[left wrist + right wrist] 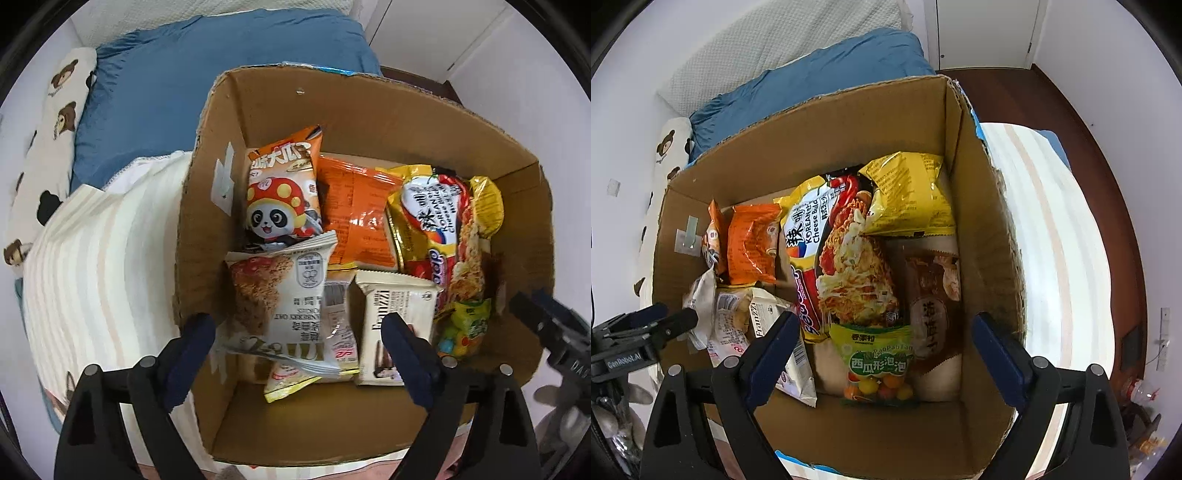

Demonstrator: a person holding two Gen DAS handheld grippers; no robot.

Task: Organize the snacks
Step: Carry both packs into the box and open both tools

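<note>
Hovering spread-fingered and empty over the cardboard box (388, 122), left gripper (295, 354) and right gripper (886, 350): likely to snag crowded, overlapping packets, dragging neighbours askew.

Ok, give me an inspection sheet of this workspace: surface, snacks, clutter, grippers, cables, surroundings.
Surface: striped bedding under the cardboard box.
Job's things: in the box, panda snack bag, orange bag, Korean cheese noodles, oat cookie pack, Franzzi pack, green candy bag, yellow bag, brown pack.
Clutter: nothing seen.
Grippers: left gripper open, empty; right gripper open, empty.
Cables: nothing seen.
Surroundings: blue pillow, bear-print pillow, wood floor.
</note>
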